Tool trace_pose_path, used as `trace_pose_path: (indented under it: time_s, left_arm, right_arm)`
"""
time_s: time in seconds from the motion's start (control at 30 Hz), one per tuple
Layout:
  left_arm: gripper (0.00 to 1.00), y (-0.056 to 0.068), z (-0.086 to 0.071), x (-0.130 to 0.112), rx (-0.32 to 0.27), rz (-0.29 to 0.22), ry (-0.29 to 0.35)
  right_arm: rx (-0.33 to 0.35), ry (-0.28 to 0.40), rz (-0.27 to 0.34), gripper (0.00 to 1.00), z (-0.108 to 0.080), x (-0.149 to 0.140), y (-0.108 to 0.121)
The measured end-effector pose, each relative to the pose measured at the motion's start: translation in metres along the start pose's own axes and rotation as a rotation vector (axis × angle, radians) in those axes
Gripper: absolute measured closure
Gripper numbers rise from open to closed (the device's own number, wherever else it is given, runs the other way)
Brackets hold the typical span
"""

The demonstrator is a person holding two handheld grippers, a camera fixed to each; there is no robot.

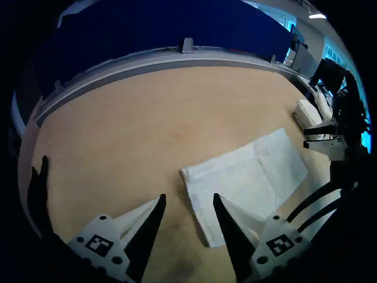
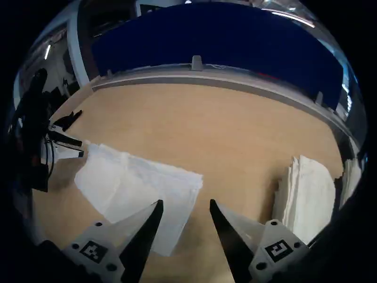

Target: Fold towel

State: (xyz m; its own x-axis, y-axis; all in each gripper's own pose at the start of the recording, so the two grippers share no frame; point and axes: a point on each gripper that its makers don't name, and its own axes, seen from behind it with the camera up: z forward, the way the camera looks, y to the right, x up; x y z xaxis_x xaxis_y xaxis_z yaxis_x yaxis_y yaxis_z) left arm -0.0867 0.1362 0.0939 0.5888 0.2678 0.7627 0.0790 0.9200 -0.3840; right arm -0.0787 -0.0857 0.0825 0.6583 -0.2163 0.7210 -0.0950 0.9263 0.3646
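Left claw (image 1: pixel 188 195) and right claw (image 2: pixel 185 202) apart, empty, over white towel (image 1: pixel 249 174) flat on worktop (image 1: pixel 141 122); likely pre-grasp, next pinch near edge.

Bare tabletop (image 2: pixel 226 127) open ahead, towel (image 2: pixel 136 188) lying flat, folded stack (image 2: pixel 306 198) at right, blue partition (image 2: pixel 212 42) behind

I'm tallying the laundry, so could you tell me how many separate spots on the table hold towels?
2: a flat towel in the middle of the table, and a folded stack near its right end. Some white cloth past the stack may be a third.
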Motion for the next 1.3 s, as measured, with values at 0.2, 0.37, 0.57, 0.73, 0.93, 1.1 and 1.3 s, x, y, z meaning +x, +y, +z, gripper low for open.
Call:
trace_pose_path:
  time_s: [0.2,0.37,0.57,0.73,0.93,1.1,1.3]
  left_arm:
    - [0.11,-0.001,-0.005,0.003,0.001,-0.017,0.02]
    - [0.08,-0.003,-0.009,0.003,0.009,-0.026,0.03]
    - [0.08,-0.006,-0.019,0.002,0.029,-0.031,0.047]
    - [0.08,-0.009,-0.033,-0.001,0.047,-0.053,0.068]
    - [0.08,-0.017,-0.054,-0.007,0.083,-0.075,0.093]
    - [0.08,-0.027,-0.075,-0.018,0.127,-0.098,0.114]
    - [0.08,-0.038,-0.1,-0.041,0.175,-0.159,0.129]
  right_arm:
    - [-0.006,0.007,-0.011,0.04,0.0,0.002,0.001]
    - [-0.005,0.01,-0.011,0.0,-0.001,0.005,0.0]
    - [0.001,0.011,-0.013,0.0,-0.005,0.004,-0.004]
    - [0.02,0.006,-0.022,0.0,-0.009,0.001,-0.01]
    - [0.043,-0.004,-0.059,0.0,-0.014,-0.002,-0.016]
    - [0.073,-0.017,-0.093,0.0,-0.018,-0.006,-0.022]
    - [0.108,-0.044,-0.147,0.0,-0.022,-0.016,-0.031]
